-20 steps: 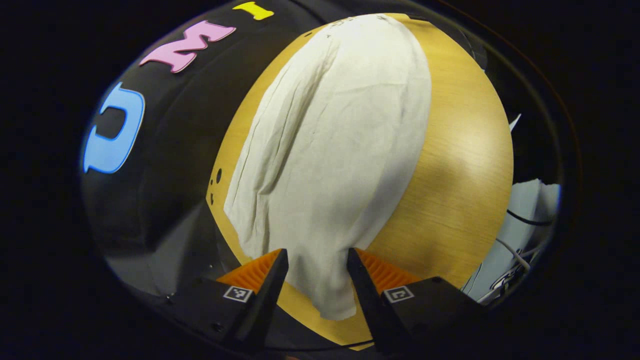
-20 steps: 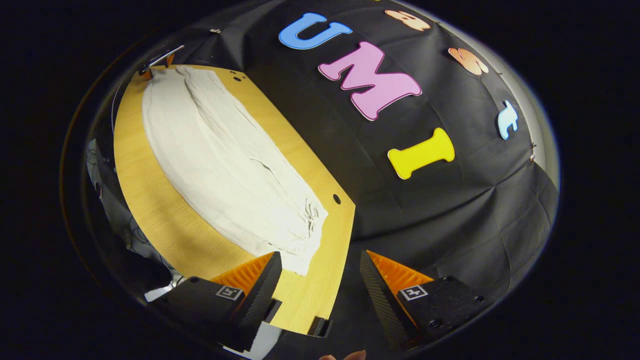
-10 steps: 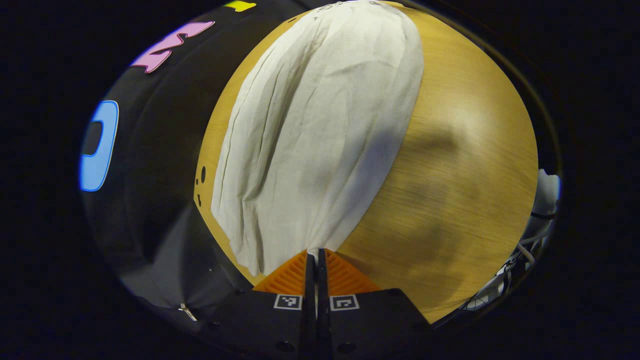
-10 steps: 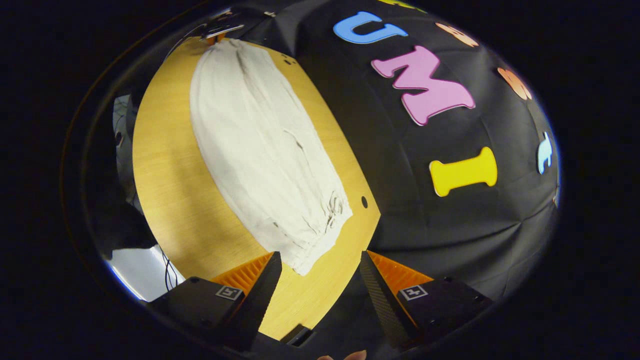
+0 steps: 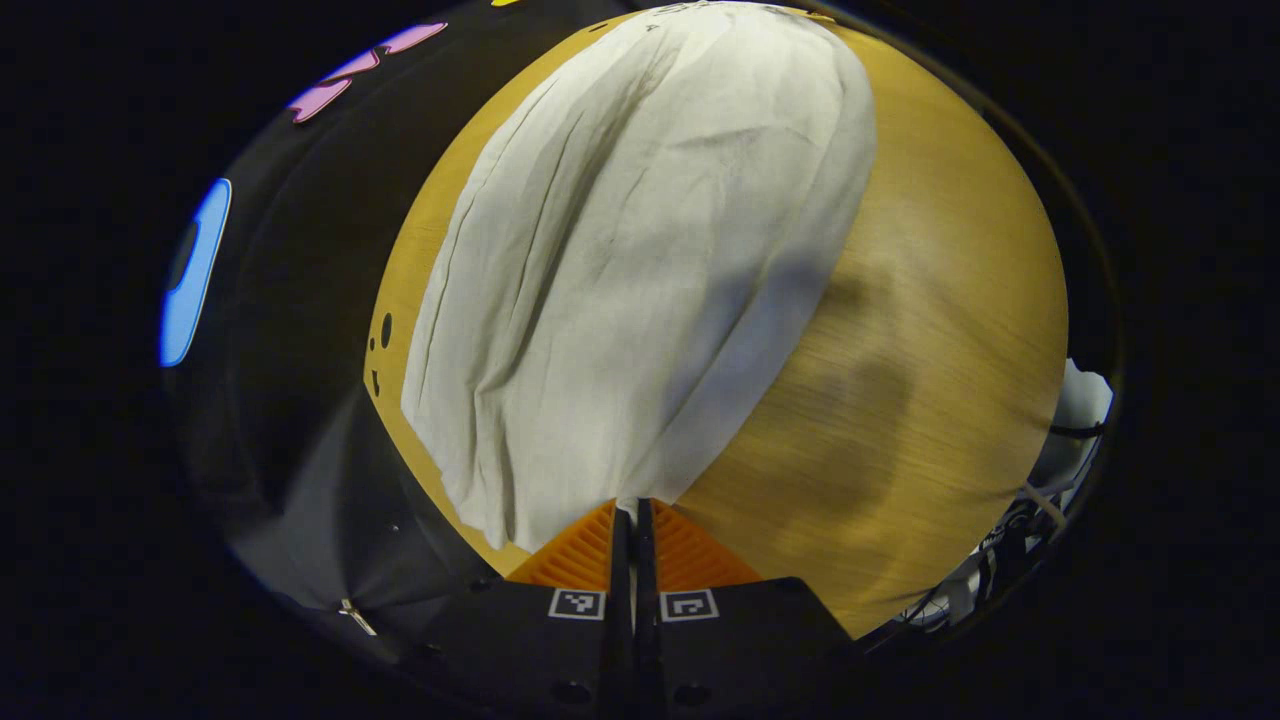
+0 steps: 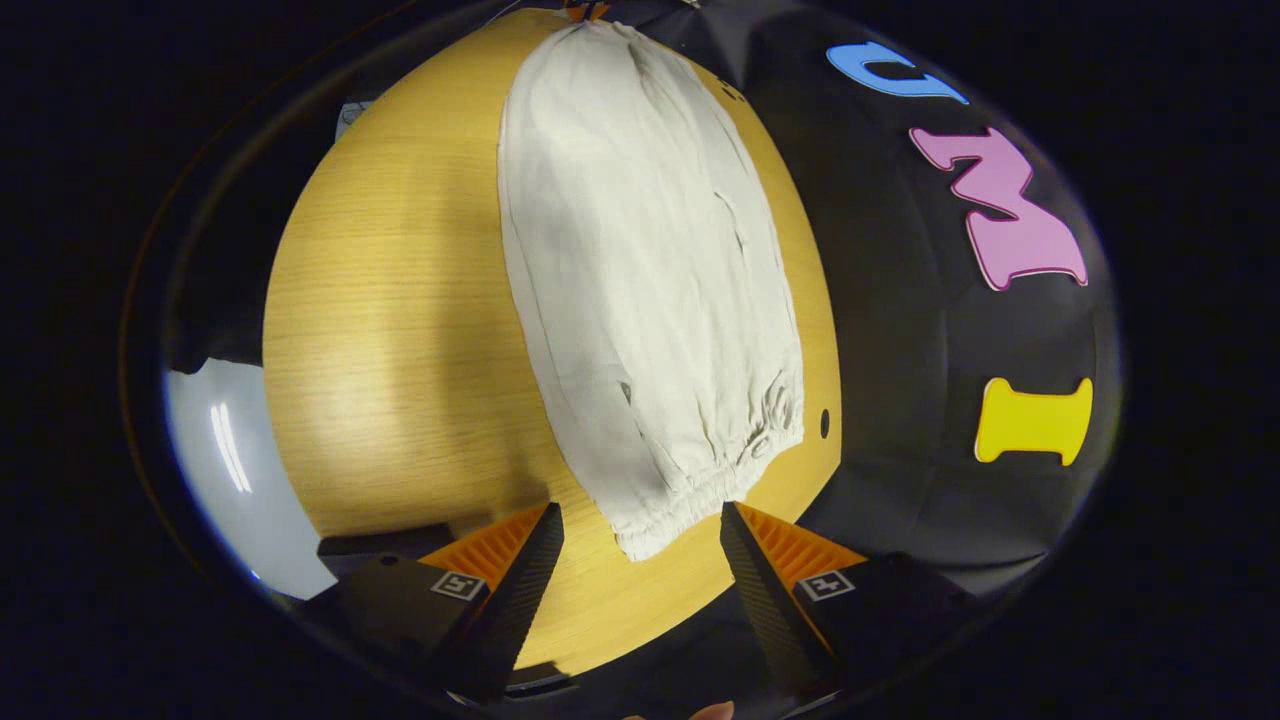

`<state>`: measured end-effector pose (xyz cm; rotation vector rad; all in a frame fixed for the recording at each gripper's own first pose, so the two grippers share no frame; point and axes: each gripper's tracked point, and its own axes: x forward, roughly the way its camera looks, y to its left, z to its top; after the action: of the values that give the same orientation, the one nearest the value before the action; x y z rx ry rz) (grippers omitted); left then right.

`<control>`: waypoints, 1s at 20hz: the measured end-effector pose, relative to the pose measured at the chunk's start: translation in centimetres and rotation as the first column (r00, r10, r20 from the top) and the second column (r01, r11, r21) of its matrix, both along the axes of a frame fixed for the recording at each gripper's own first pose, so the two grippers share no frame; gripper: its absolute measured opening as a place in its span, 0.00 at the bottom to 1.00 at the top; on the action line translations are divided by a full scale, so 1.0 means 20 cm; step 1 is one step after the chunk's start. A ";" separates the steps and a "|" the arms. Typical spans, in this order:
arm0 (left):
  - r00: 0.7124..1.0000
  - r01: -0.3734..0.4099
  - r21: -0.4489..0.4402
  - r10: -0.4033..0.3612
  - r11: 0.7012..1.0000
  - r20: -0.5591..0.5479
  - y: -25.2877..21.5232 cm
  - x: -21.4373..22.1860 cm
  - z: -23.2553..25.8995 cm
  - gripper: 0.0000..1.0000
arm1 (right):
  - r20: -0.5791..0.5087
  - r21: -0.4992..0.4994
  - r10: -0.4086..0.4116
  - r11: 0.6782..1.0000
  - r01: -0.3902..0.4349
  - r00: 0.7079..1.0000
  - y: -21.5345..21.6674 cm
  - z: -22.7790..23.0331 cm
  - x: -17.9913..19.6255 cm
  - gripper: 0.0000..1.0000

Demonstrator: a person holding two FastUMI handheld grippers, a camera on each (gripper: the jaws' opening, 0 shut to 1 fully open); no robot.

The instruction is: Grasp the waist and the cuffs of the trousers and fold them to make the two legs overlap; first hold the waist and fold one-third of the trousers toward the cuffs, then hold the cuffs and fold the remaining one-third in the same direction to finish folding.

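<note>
Since earlier, the right gripper [image 6: 640, 540] has swung toward the trousers' [image 6: 650, 290] gathered end, jaws wide, holding nothing. Left gripper [image 5: 628, 520] stays pinched on their 6 o'clock edge, on the table [image 5: 940, 330].

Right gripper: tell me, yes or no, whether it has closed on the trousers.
No: the right gripper stands open, its fingers apart either side of the trousers' gathered end.

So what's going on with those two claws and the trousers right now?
Left gripper shut on trousers end. Right gripper open, straddling gathered end. Table unobstructed.
</note>
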<state>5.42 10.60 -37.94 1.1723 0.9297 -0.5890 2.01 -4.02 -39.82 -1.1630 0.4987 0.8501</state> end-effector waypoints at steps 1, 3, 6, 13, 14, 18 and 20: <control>1.000 0.002 0.000 -0.002 1.000 -0.005 0.00 0.00 0.00 0.06 | -0.006 -0.011 0.013 1.000 -0.013 1.000 0.02 -0.02 0.04 0.96; 1.000 0.000 -0.003 0.000 1.000 -0.009 0.00 0.00 0.00 0.06 | -0.009 -0.030 0.036 0.999 -0.036 0.999 0.07 -0.05 0.11 0.96; 1.000 -0.014 -0.006 0.014 1.000 0.008 0.00 0.00 0.00 0.06 | -0.046 -0.059 0.046 0.997 -0.049 0.998 0.15 -0.13 0.12 0.77; 0.987 -0.107 -0.062 0.113 0.992 0.110 -0.01 0.06 0.08 0.06 | -0.161 0.007 -0.078 0.997 0.080 0.984 0.16 -0.07 0.14 0.06; 0.981 -0.134 -0.083 0.144 0.988 0.128 0.00 0.07 0.10 0.06 | -0.151 0.038 -0.106 0.993 0.113 0.983 0.16 -0.02 0.16 0.06; 0.941 -0.253 -0.180 0.285 0.951 0.183 -0.01 0.16 0.18 0.06 | -0.117 0.186 -0.245 0.947 0.263 0.963 0.17 0.22 0.26 0.06; 0.918 -0.296 -0.230 0.343 0.927 0.200 -0.02 0.23 0.24 0.06 | -0.114 0.244 -0.316 0.910 0.335 0.942 0.16 0.31 0.35 0.06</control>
<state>10.08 10.28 -33.12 0.8658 0.8157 -0.2585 9.01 -0.77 -33.57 -0.7815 0.6021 0.6450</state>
